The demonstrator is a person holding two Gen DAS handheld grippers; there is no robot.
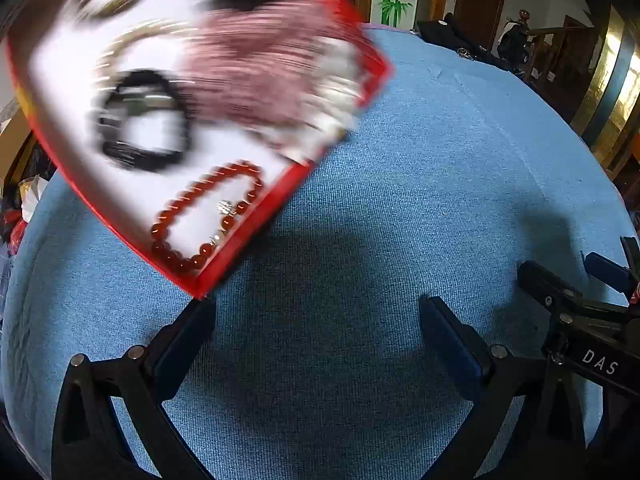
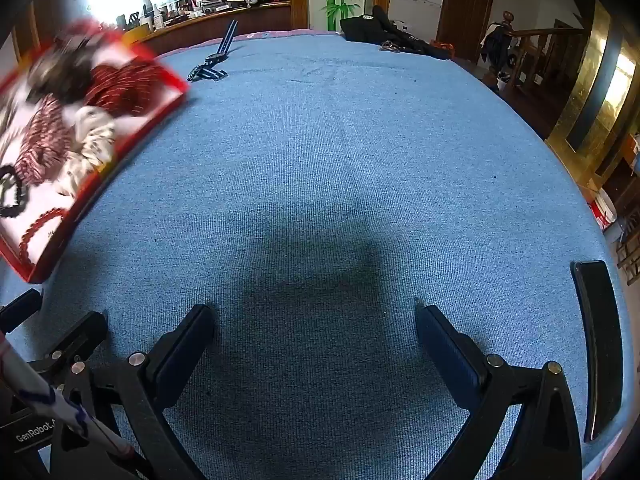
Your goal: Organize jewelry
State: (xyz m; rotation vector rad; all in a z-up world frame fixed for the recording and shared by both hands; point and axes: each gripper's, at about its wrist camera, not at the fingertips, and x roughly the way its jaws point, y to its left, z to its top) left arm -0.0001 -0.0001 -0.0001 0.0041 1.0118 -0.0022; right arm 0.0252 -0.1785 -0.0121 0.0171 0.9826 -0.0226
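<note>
A red box (image 1: 244, 248) with a white lining lies at the upper left on the blue cloth, smeared by motion blur. Inside it I see a red bead bracelet (image 1: 208, 216), a black bead bracelet (image 1: 140, 120) and a blurred pink-red heap (image 1: 260, 68). My left gripper (image 1: 316, 316) is open and holds nothing; its left fingertip is close to the box's near corner. My right gripper (image 2: 316, 316) is open over bare cloth. The right wrist view has the box (image 2: 76, 224) at the left and the left gripper (image 2: 56, 320) beside mine.
The blue cloth (image 2: 360, 140) covers a wide table. A black strap-like piece (image 2: 216, 60) and a black bag (image 2: 380, 28) lie at the far edge. A curved black strip (image 2: 596, 340) rests at the right. The right gripper (image 1: 576, 276) shows at the left view's right edge.
</note>
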